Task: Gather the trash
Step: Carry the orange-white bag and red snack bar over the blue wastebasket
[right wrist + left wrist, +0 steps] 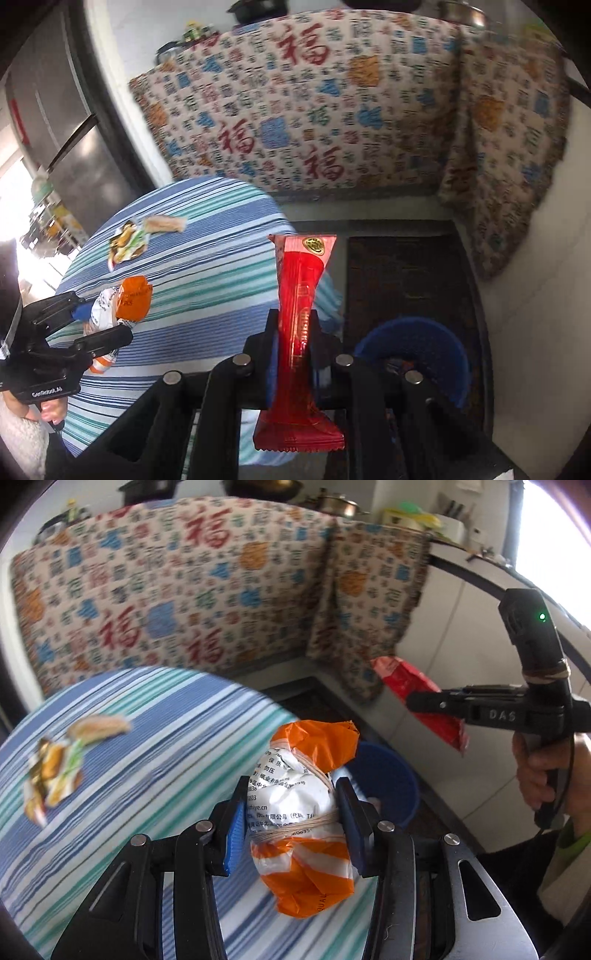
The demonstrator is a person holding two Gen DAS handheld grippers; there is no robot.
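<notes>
Left gripper (291,805) clamping an orange-and-white wrapper (306,812), right gripper (293,332) pinching a red wrapper (301,332), both heading for the blue bin (424,347) at four o'clock.

Kitchen corner, daylit

Patterned cloth (177,590) drapes the cabinets below a counter bearing pots (334,503). Round desk (155,738) wears a blue-striped cover. Dark floor (406,273), white side wall (535,314), bright window (550,528) at right.

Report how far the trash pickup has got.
Done: nothing certain; the blue bin's contents are unclear. In hand: the left gripper clamps an orange-and-white bag, the right gripper pinches a red wrapper, both near the bin. Left: two wrappers on the striped table.
</notes>
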